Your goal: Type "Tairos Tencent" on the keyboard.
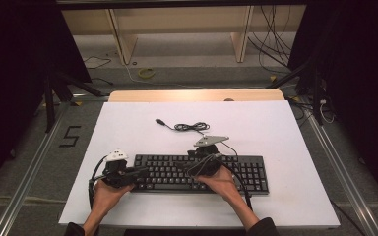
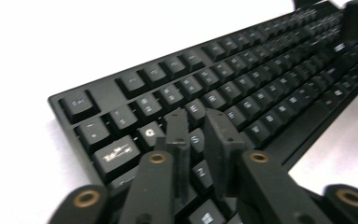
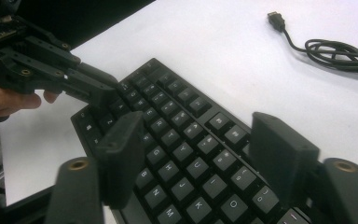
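Keyboard [image 1: 200, 173] is lying near the front edge of the white counter [image 1: 128, 128] in the high view, its cable [image 1: 189, 127] coiling loosely behind it. The left gripper [image 1: 140, 171] is hovering over the keyboard's left end, while the right gripper [image 1: 184, 164] is hanging over the middle keys.

Seen along the left gripper [image 2: 198, 123], the jaws are standing nearly closed, a narrow gap between them, holding nothing, their tips poised above the letter keys by the keyboard's [image 2: 242, 84] left end.

Seen along the right gripper [image 3: 205, 140], the jaws are spreading wide open and empty above the keyboard [image 3: 182, 154], with the left gripper [image 3: 105, 95] touching the far corner keys and the cable [image 3: 331, 49] lying on the counter [image 3: 214, 46] beyond.
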### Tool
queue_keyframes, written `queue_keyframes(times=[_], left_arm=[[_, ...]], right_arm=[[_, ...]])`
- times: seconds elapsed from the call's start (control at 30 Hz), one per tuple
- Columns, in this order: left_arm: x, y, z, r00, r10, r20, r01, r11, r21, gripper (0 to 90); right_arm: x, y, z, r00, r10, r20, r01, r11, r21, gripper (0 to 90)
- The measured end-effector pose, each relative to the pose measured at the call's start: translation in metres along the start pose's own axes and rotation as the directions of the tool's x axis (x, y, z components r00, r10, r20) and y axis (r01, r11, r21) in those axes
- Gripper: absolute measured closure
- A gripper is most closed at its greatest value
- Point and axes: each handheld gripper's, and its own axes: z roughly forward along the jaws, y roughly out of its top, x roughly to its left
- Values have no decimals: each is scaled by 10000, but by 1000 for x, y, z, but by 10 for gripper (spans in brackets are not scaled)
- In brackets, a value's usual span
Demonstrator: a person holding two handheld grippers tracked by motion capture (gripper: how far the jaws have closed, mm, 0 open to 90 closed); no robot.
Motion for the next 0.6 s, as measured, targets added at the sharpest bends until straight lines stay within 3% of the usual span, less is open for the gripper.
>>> queue_keyframes(times=[0.17,0.33,0.6], left_arm=[[-2,1,-2,9980,-186,603,216,9985,-497,634],[-3,2,-5,9969,-310,719,385,9937,-1050,488],[-3,1,-7,9965,-328,768,431,9897,-1363,375]], right_arm=[[2,-1,2,9998,-56,166,54,9999,139,501],[3,-2,5,9992,-266,298,257,9992,297,620],[4,-7,13,9982,-405,448,374,9970,679,773]])
